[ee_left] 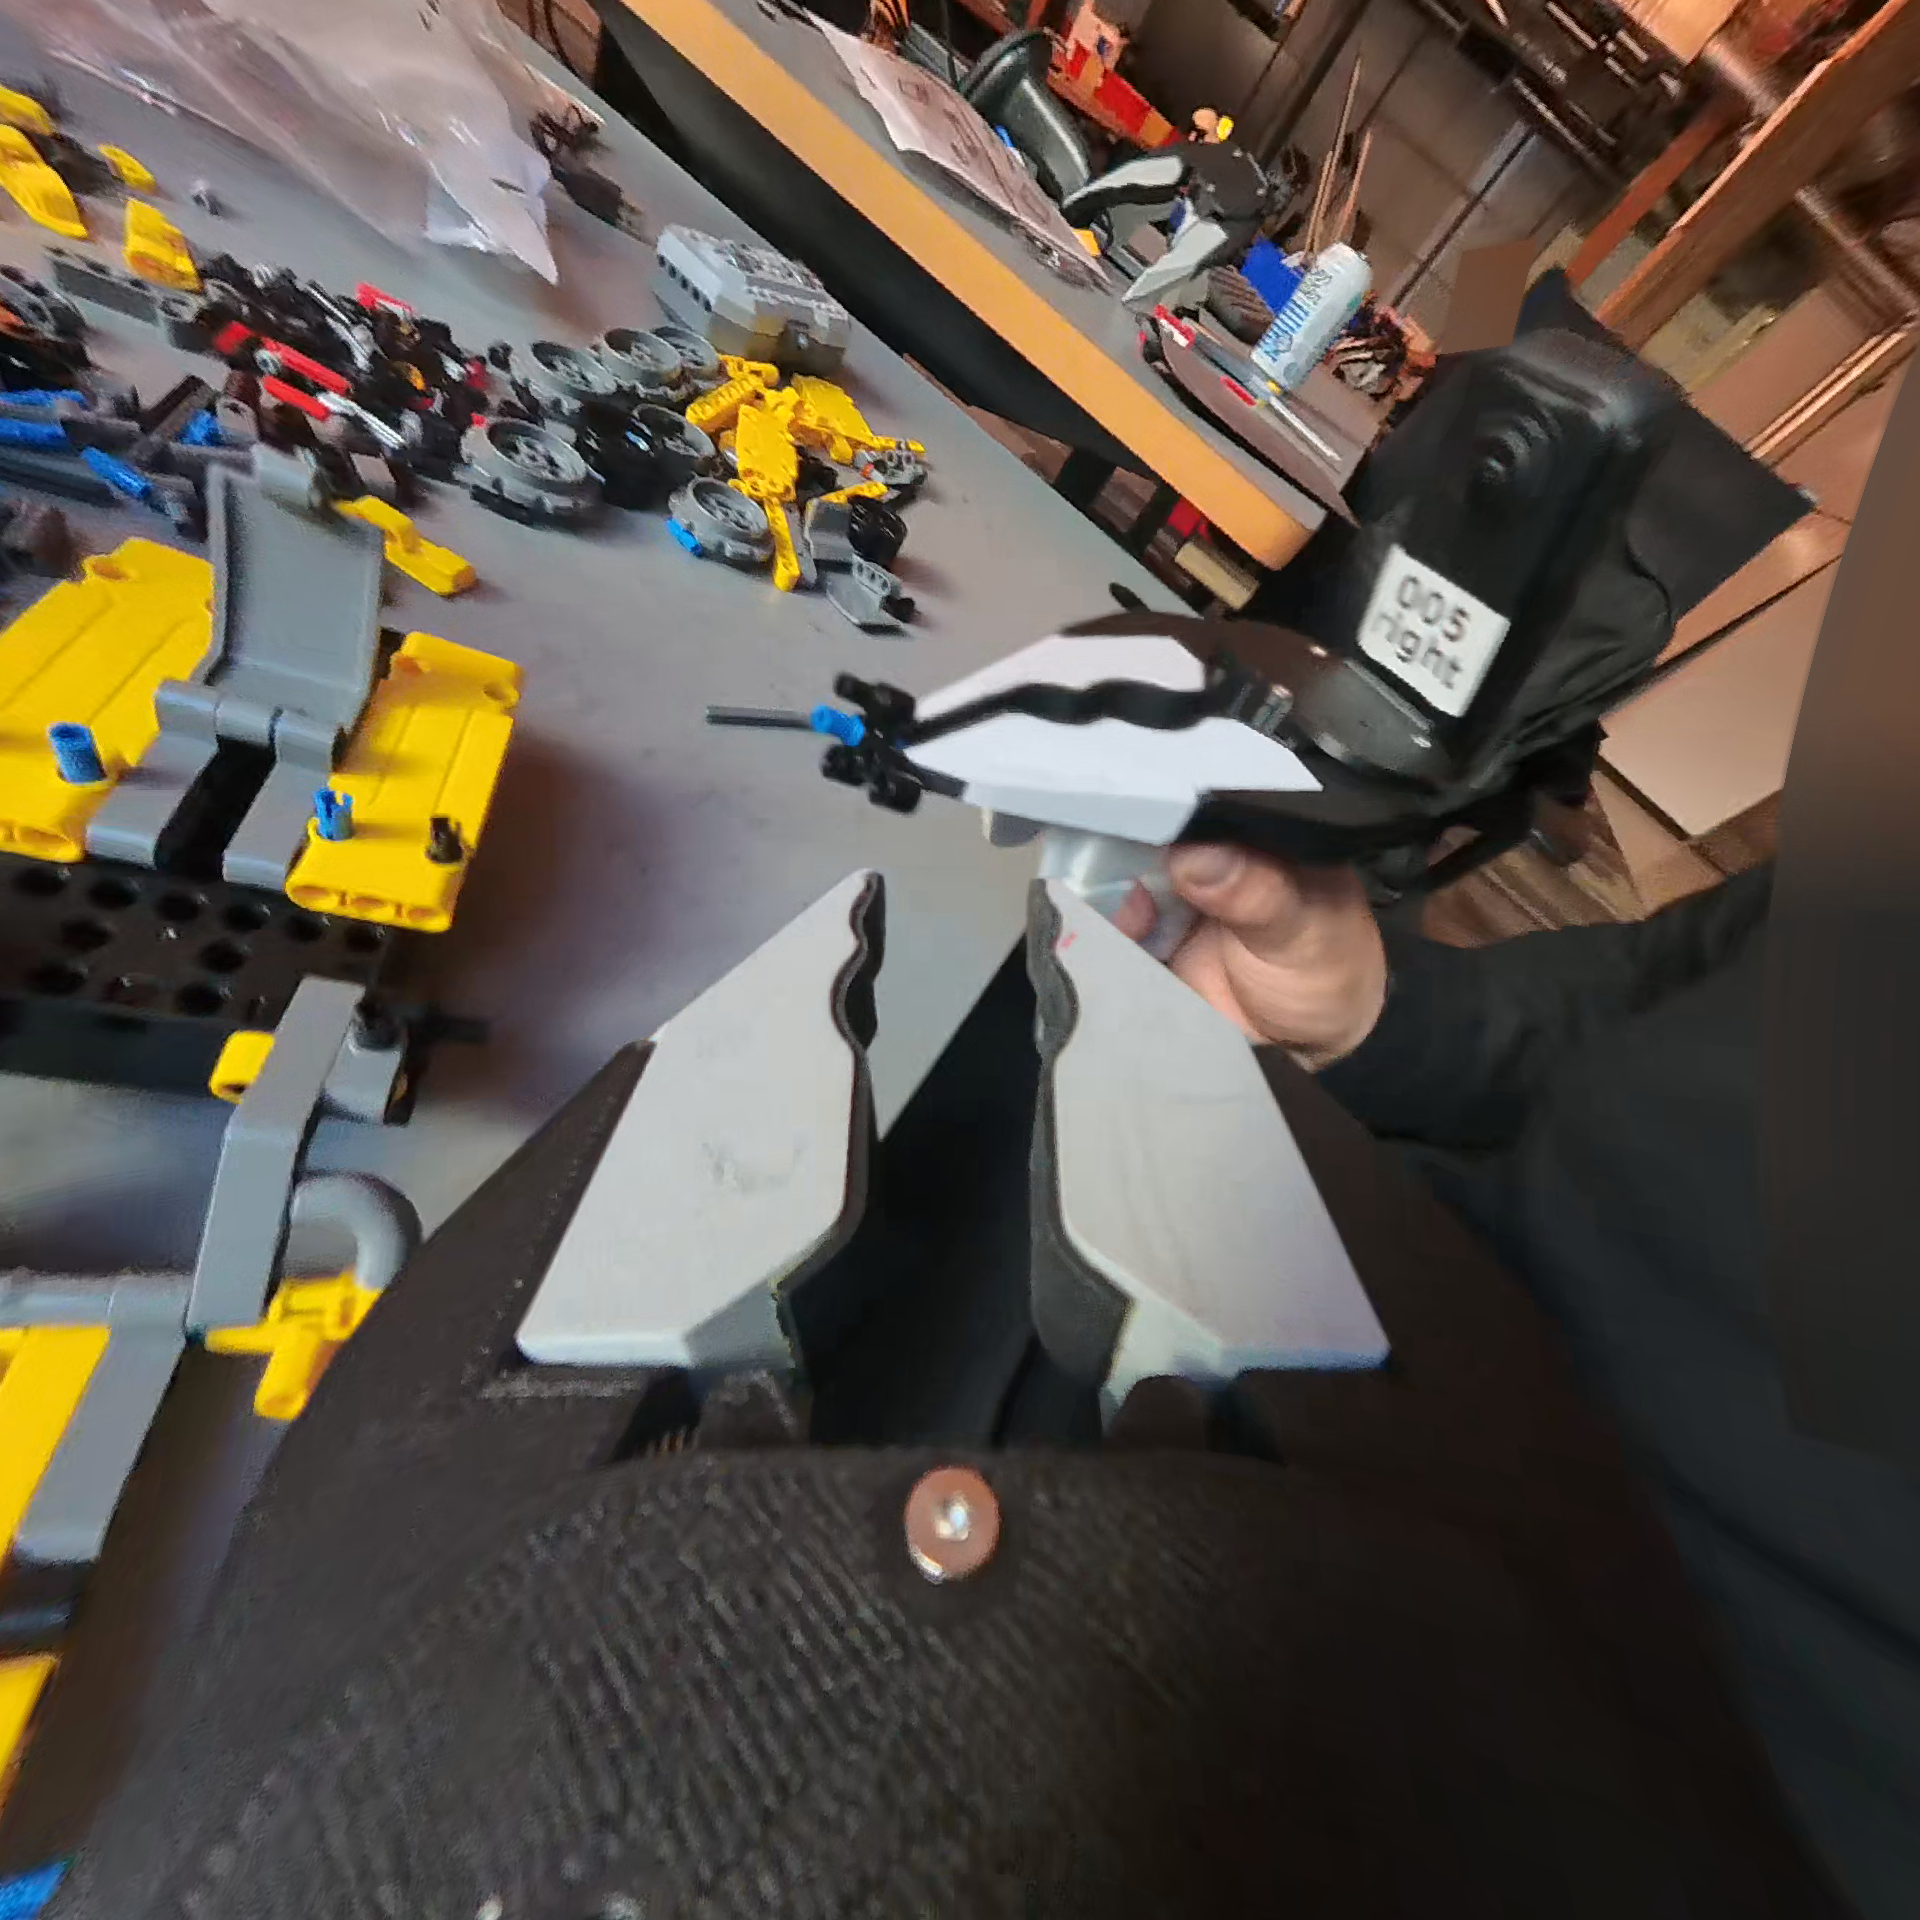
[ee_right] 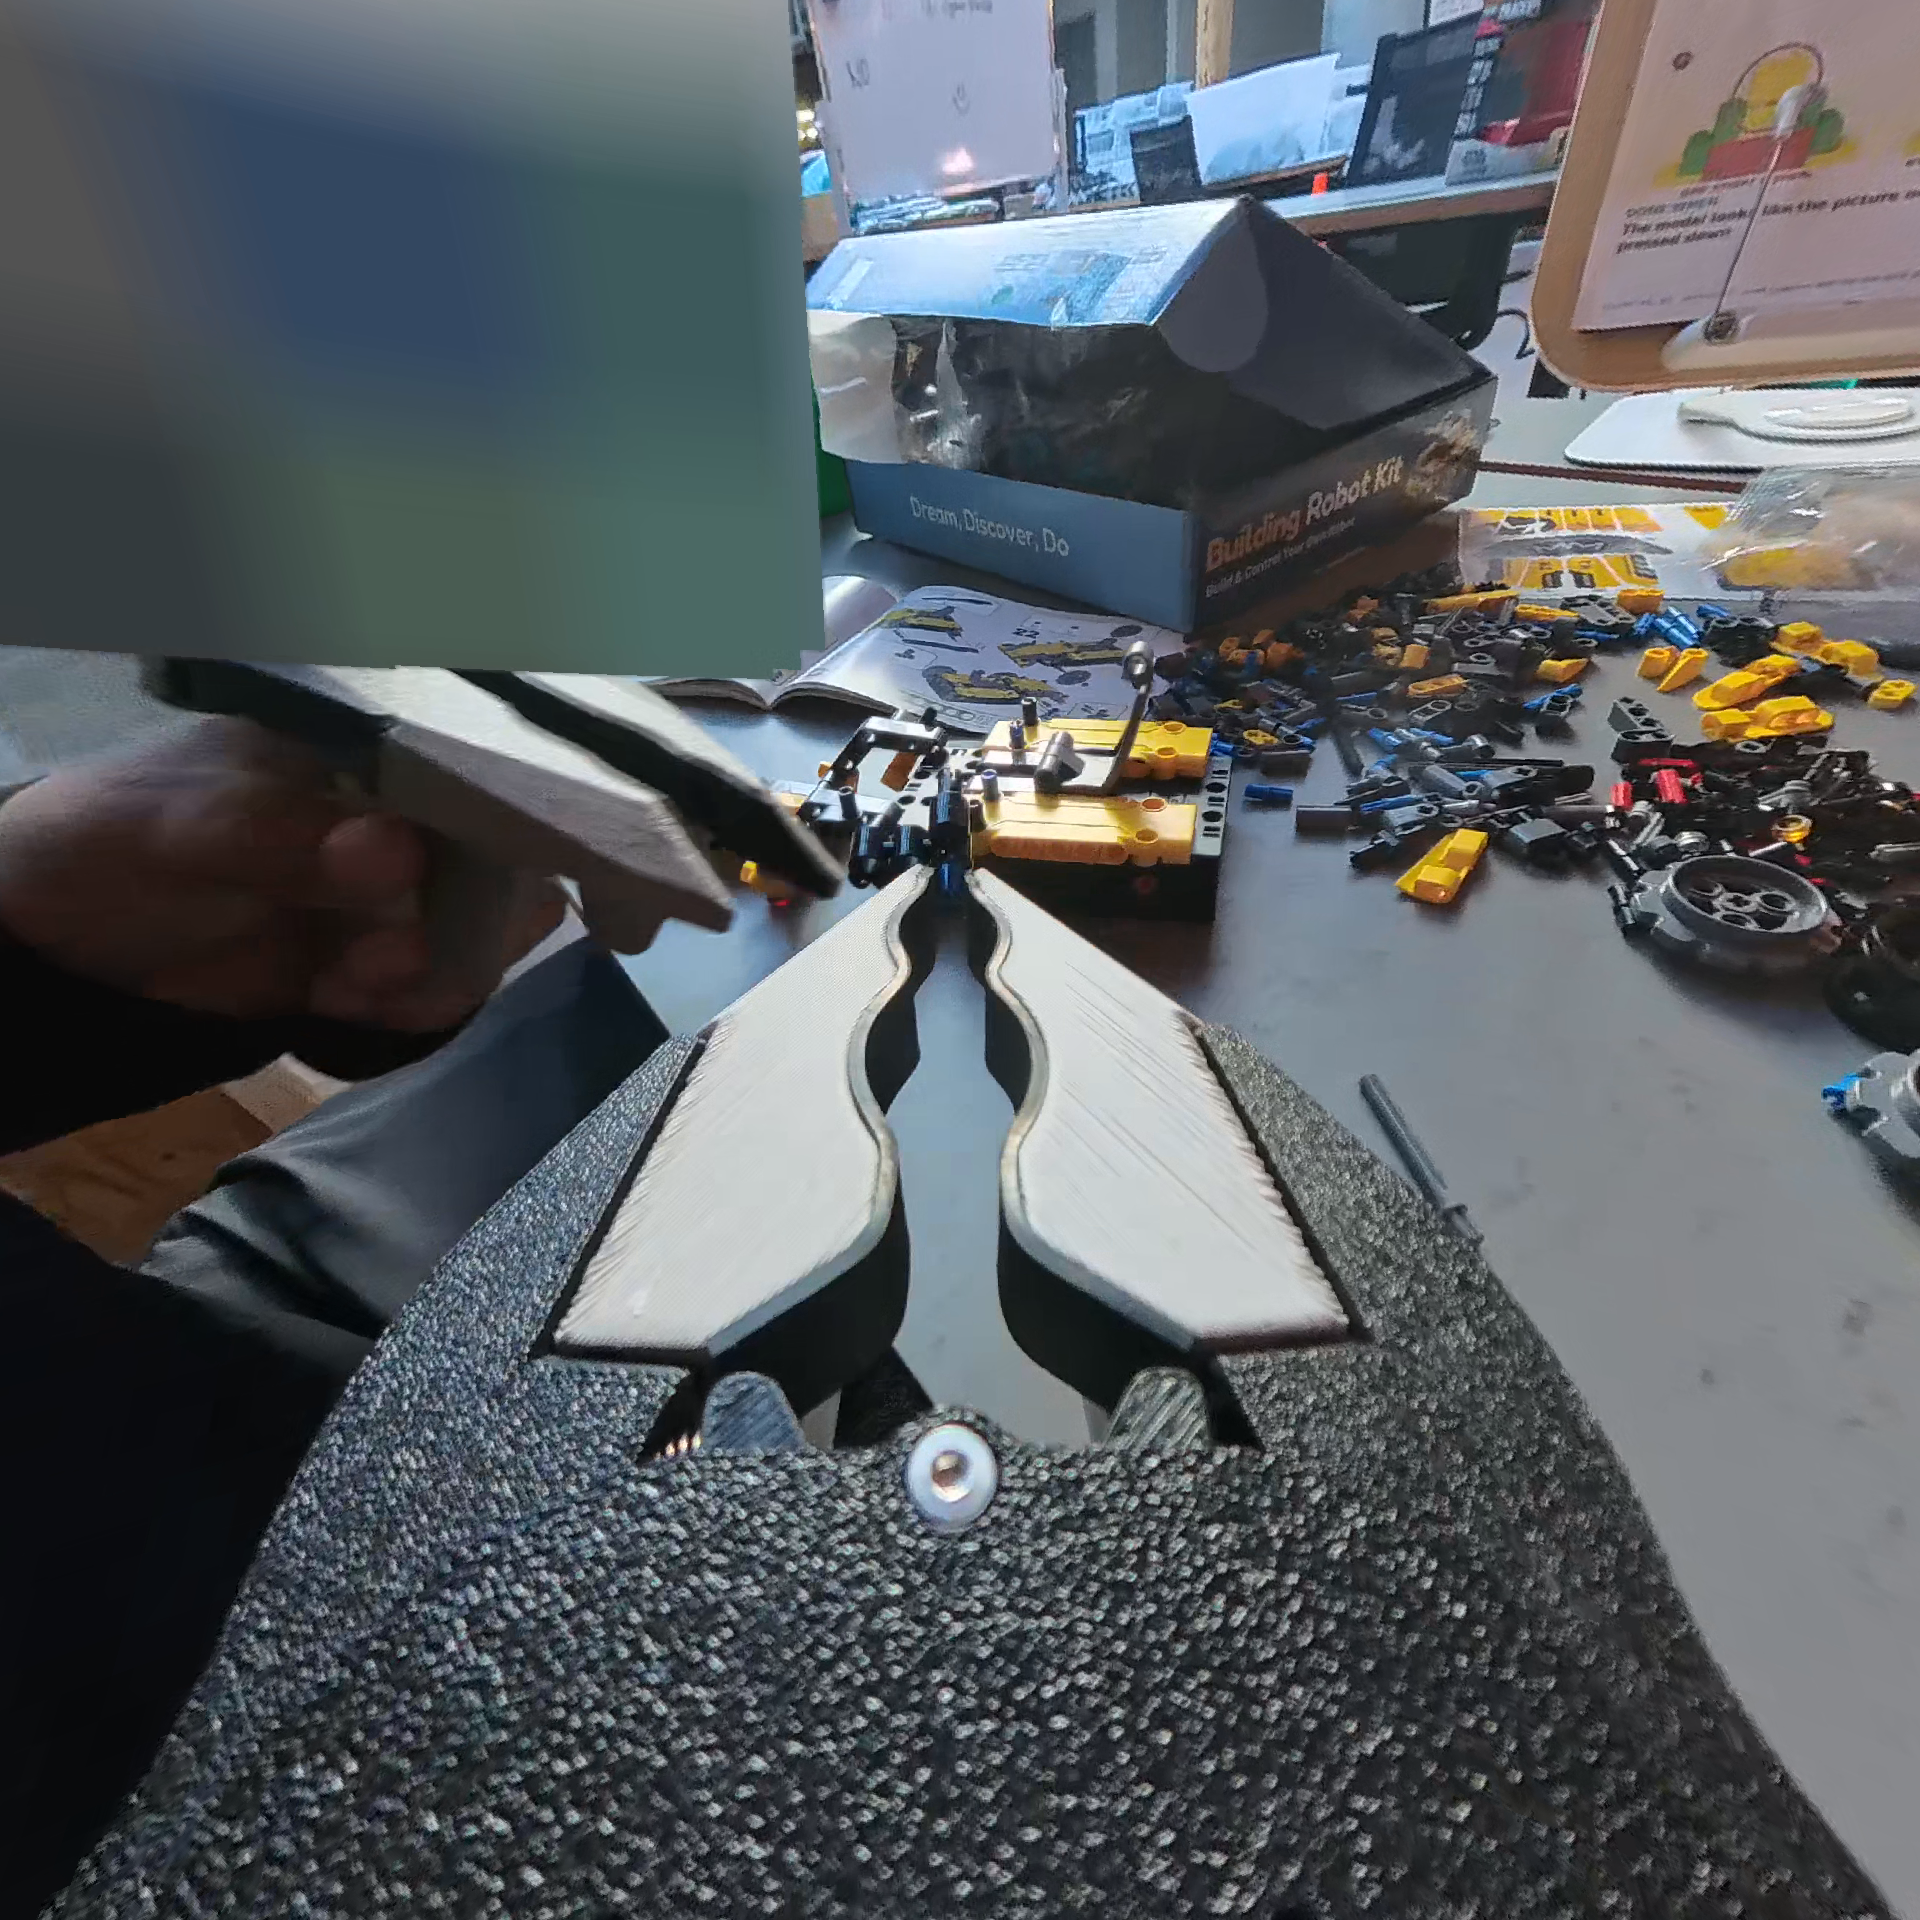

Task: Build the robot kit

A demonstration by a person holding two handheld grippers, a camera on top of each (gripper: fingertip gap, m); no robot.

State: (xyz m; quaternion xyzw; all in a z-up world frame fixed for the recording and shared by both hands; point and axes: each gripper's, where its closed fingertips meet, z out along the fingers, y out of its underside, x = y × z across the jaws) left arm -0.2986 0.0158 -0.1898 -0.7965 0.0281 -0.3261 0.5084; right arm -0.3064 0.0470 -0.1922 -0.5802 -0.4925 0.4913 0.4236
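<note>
A cluttered workshop with shelving and further benches lies behind a grey table [ee_left: 644, 644] strewn with plastic construction-kit parts. In the left wrist view, the left hand-held gripper [ee_left: 951, 899] hangs above the table with its fingers spread and nothing between them. Just beyond it, the right hand-held gripper [ee_left: 902, 750], held by a hand [ee_left: 1273, 956] in a dark sleeve, is closed on a small black connector assembly [ee_left: 868, 743] with a blue pin and a thin black axle sticking out, lifted clear of the table. In the right wrist view, the same right hand-held gripper [ee_right: 948, 878] has its fingertips nearly together, pinching that black assembly [ee_right: 914, 831], with the left hand-held gripper [ee_right: 774, 883] just beside it on the left.

Behind the pinched piece sits a partly built yellow, grey and black model [ee_right: 1101, 800] on the table. A pile of loose yellow, blue, black and red pieces [ee_right: 1507, 717] spreads to its right, with grey wheel hubs [ee_right: 1725, 914] nearer the edge. An open instruction booklet [ee_right: 966, 649] and an opened kit box [ee_right: 1153, 416] lie farther back. A loose grey axle [ee_right: 1413, 1153] rests apart on bare table.
</note>
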